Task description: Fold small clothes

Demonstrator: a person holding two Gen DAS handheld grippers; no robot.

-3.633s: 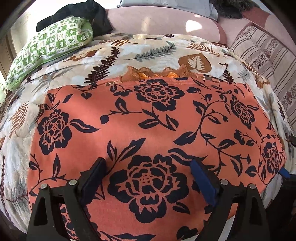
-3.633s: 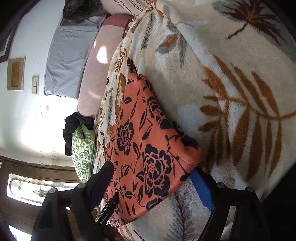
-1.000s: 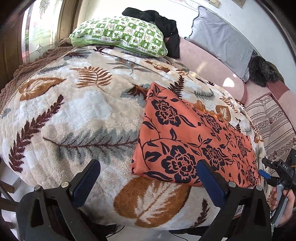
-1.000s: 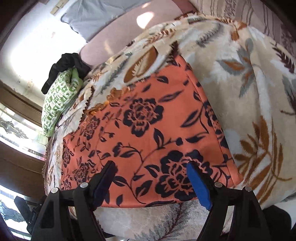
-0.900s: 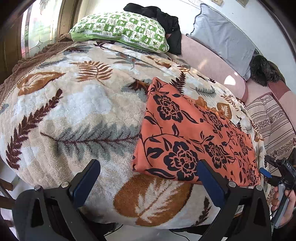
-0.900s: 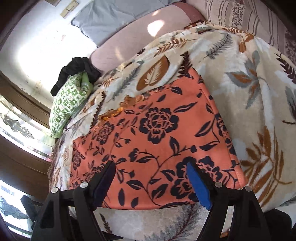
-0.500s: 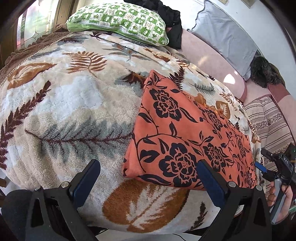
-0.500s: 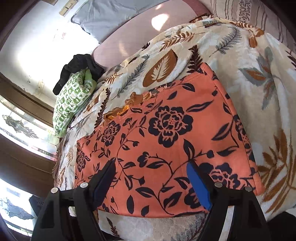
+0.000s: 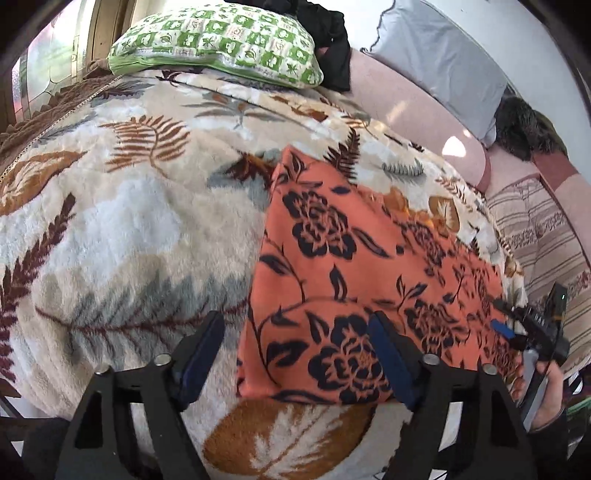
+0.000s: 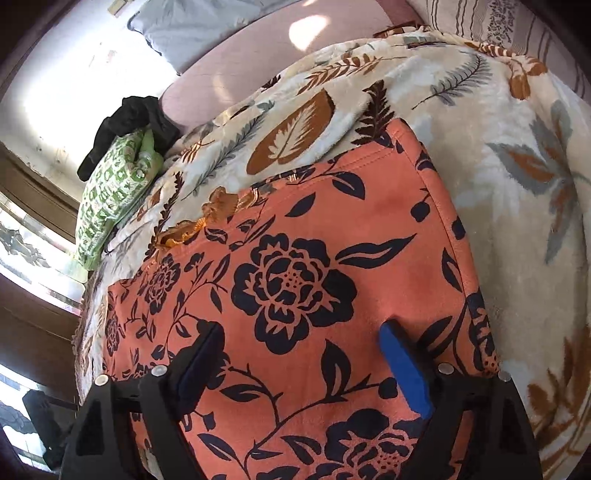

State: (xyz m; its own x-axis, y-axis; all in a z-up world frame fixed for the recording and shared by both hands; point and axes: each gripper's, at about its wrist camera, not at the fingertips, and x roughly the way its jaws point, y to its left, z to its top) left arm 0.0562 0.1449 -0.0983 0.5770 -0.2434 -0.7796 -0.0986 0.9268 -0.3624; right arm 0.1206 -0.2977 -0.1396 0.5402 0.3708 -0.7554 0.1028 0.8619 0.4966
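Both hands have closed in on the orange floral garment (image 9: 362, 280) lying flat on the bed. Its near-left corner sits between the left gripper (image 9: 295, 354) jaws, which have just narrowed slightly yet stay wide, empty. The right gripper (image 10: 303, 365), jaws just widened, hovers above the cloth's near edge, ready for the next fold.

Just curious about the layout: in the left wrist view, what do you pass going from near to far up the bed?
Left tool → orange floral garment → leaf-print blanket → green checked pillow → black clothing.
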